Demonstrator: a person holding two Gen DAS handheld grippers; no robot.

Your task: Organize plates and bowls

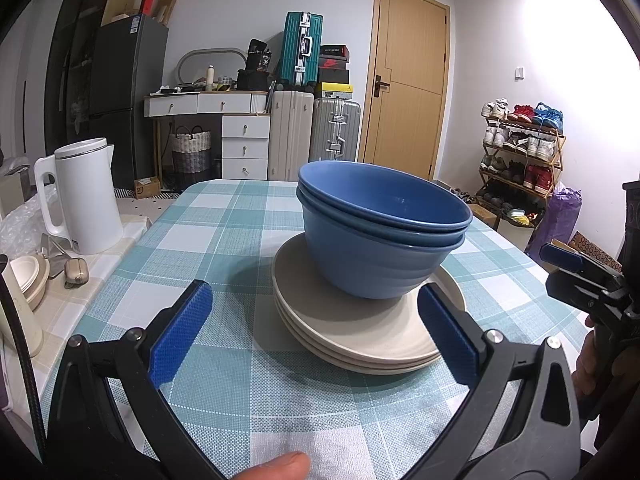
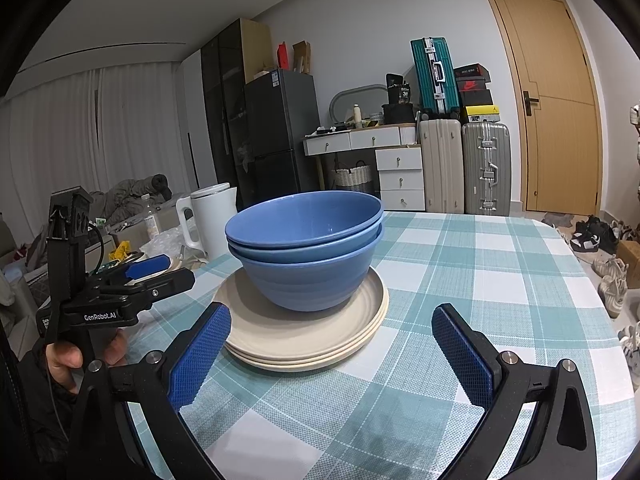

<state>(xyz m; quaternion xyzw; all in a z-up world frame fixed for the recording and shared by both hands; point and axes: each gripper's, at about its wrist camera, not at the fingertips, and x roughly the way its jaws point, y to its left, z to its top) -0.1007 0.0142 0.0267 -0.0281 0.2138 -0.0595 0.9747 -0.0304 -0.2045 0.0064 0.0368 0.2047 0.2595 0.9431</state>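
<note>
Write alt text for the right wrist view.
Blue bowls sit nested on a stack of cream plates on a checked tablecloth. The open right gripper frames them, empty; the left gripper hovers alongside.

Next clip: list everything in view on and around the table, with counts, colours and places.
bowls: about three, blue, nested, on the plates
plates: three, cream, stacked mid-table
tablecloth: one, teal-white check, covering the table
kettle: one, white, side counter left of the table
fridge: one, dark, back left
suitcases: three, teal on top, beige and silver below, by the door
door: one, wooden, shut
shoe rack: one, wooden, right wall
left tongs: open, blue pads, near the plates
right tongs: open, blue pads, empty
</note>
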